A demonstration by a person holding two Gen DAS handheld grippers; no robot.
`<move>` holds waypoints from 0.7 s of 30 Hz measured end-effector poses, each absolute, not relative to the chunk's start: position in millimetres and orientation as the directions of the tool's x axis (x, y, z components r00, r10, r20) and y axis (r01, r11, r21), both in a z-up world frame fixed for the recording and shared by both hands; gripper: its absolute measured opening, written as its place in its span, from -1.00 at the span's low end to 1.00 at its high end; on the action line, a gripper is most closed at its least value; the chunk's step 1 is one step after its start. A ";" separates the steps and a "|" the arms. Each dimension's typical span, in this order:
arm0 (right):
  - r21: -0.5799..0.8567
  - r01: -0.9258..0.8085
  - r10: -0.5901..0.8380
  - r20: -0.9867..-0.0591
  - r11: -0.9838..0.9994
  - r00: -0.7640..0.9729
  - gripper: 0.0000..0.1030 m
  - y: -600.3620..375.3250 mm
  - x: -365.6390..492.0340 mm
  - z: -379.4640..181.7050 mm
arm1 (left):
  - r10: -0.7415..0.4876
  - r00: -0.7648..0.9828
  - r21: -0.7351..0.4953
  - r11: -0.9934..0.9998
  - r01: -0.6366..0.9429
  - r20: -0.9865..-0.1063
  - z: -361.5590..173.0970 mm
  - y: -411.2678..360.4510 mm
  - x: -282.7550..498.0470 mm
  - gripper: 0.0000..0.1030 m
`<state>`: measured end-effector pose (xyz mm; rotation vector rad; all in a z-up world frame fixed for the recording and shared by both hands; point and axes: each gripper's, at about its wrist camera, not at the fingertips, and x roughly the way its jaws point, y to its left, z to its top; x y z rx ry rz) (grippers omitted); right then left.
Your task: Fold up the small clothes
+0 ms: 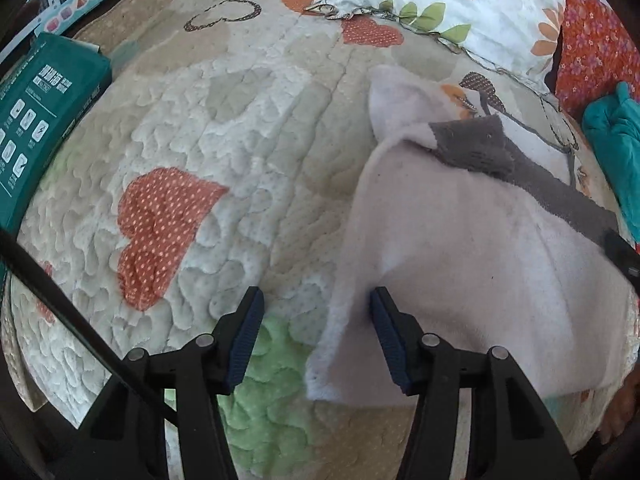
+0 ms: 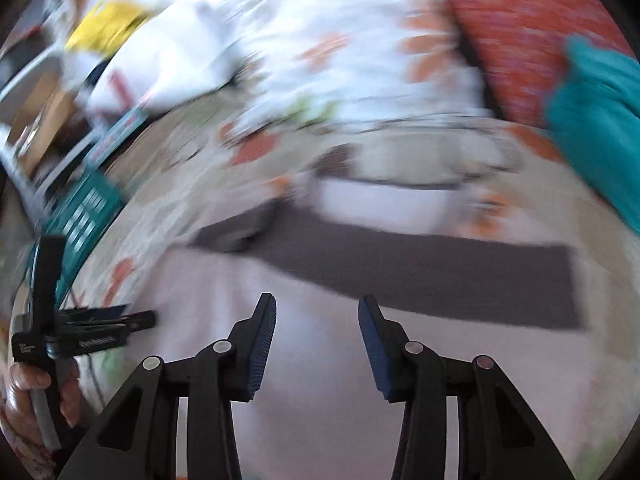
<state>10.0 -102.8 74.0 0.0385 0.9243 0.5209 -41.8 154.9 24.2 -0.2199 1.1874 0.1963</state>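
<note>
My left gripper [image 1: 316, 312] hangs with jaws apart over the pale pink fleece garment with a grey band [image 1: 460, 248] on the heart-patterned quilt [image 1: 224, 128]; my right gripper [image 2: 318, 320] is likewise parted and empty.

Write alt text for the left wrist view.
The left gripper hangs open over the edge of a pale pink garment with a grey band, lying on a heart-patterned quilt. A teal box sits at left.

Heart-patterned quilt [image 1: 200, 128], leaf-print pillow [image 1: 460, 4], green box [image 1: 44, 120], perhaps teal cloth [image 1: 616, 152]
</note>
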 end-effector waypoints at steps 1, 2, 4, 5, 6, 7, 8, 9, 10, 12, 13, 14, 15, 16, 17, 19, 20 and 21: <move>0.223 -0.442 0.433 -0.776 0.869 0.458 -0.14 -74.3 17.9 67.9 | 0.033 0.359 -0.070 0.961 -0.269 -0.933 23.7 155.4 -42.3 0.07; 0.195 -0.458 0.413 -0.795 0.867 0.444 -0.16 -54.4 23.8 62.1 | 0.031 0.356 -0.071 0.960 -0.270 -0.934 23.7 155.3 -42.5 0.08; 0.141 -0.484 0.369 -0.831 0.864 0.417 -0.23 -18.9 39.7 49.4 | 0.020 0.350 -0.083 0.958 -0.275 -0.937 23.9 157.3 -43.1 0.07; 0.115 -0.488 0.343 -0.846 0.865 0.408 -0.24 -3.0 49.2 43.1 | 0.012 0.349 -0.093 0.955 -0.280 -0.937 24.0 158.1 -43.9 0.07; 0.092 -0.490 0.317 -0.860 0.867 0.400 -0.24 15.3 61.5 36.8 | 0.003 0.347 -0.102 0.954 -0.283 -0.938 23.9 159.0 -44.6 0.07; 0.075 -0.493 0.299 -0.869 0.867 0.394 -0.24 30.6 71.1 32.8 | -0.009 0.344 -0.112 0.953 -0.282 -0.939 24.5 160.7 -45.1 0.07; 0.059 -0.490 0.281 -0.876 0.870 0.393 -0.24 42.0 79.5 29.9 | -0.017 0.344 -0.120 0.952 -0.282 -0.939 25.1 161.0 -44.4 0.07; 0.049 -0.487 0.271 -0.877 0.872 0.396 -0.24 50.6 87.4 28.5 | -0.028 0.345 -0.132 0.950 -0.282 -0.938 25.4 162.5 -44.7 0.07; 0.039 -0.485 0.262 -0.878 0.874 0.402 -0.24 64.9 98.3 28.0 | -0.034 0.344 -0.138 0.949 -0.282 -0.938 25.3 162.7 -44.5 0.07; 0.017 -0.474 0.241 -0.877 0.880 0.416 -0.24 84.7 113.3 29.6 | -0.039 0.348 -0.146 0.947 -0.287 -0.937 25.3 164.5 -44.4 0.07; 0.012 -0.468 0.233 -0.879 0.884 0.416 -0.24 92.6 120.5 29.8 | -0.044 0.346 -0.150 0.946 -0.286 -0.937 25.7 164.8 -43.9 0.07; 0.008 -0.465 0.228 -0.879 0.885 0.420 -0.24 98.7 126.0 31.3 | -0.046 0.345 -0.151 0.947 -0.285 -0.937 26.4 164.6 -43.6 0.07; -0.007 -0.458 0.216 -0.875 0.889 0.432 -0.24 102.8 130.0 33.7 | -0.047 0.345 -0.152 0.947 -0.284 -0.937 27.1 164.7 -43.2 0.07; -0.025 -0.449 0.203 -0.869 0.893 0.451 -0.24 103.8 132.5 40.0 | -0.048 0.346 -0.154 0.946 -0.286 -0.937 28.5 165.4 -44.2 0.07; -0.019 -0.447 0.210 -0.865 0.894 0.455 -0.23 102.9 132.8 46.2 | -0.050 0.350 -0.159 0.944 -0.290 -0.935 30.3 166.2 -44.7 0.07; 0.026 -0.444 0.252 -0.852 0.896 0.459 -0.06 87.1 126.1 64.3 | -0.037 0.365 -0.154 0.942 -0.297 -0.930 35.3 167.1 -46.2 0.07; 0.033 -0.440 0.260 -0.846 0.897 0.466 -0.04 77.7 121.8 70.6 | -0.022 0.377 -0.144 0.943 -0.301 -0.926 38.7 167.1 -47.2 0.07; 0.034 -0.437 0.262 -0.840 0.899 0.474 -0.02 65.9 115.5 77.5 | -0.003 0.391 -0.134 0.942 -0.307 -0.920 42.7 166.7 -48.1 0.07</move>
